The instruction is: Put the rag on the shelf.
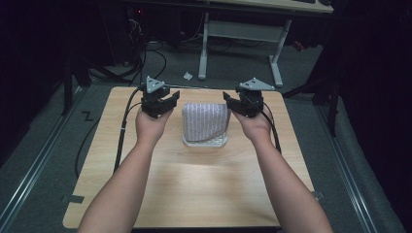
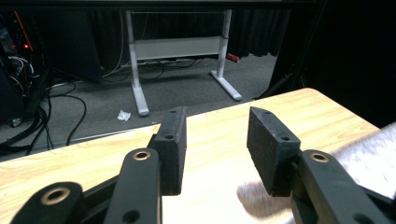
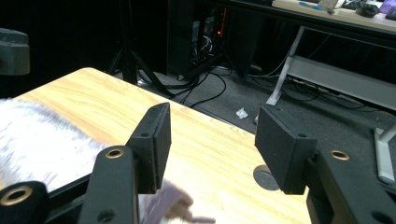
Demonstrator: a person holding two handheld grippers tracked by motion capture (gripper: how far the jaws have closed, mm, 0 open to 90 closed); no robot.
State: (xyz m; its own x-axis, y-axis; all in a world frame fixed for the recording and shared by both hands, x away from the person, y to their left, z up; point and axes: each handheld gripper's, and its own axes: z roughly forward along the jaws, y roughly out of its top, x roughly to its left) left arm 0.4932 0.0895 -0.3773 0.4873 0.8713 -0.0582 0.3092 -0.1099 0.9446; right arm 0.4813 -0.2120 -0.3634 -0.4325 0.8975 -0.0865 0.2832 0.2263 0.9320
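A pale striped cloth [image 1: 205, 121] lies folded over a white tray [image 1: 205, 142] near the far middle of the wooden table [image 1: 194, 179]. My left gripper [image 1: 164, 99] hovers just left of the cloth, open and holding nothing. My right gripper [image 1: 233, 101] hovers just right of it, also open and holding nothing. In the left gripper view the gripper [image 2: 215, 147] has its jaws apart over bare wood, with the cloth [image 2: 369, 158] at the lower right. In the right gripper view the gripper [image 3: 212, 145] stands open above the table, the cloth [image 3: 42, 140] at the left.
Beyond the table's far edge the grey floor holds a white desk frame [image 1: 240, 34], cables [image 1: 150, 53] and a scrap of paper [image 1: 187, 75]. Dark curtains and stands flank both sides. The near half of the table is bare wood between the person's forearms.
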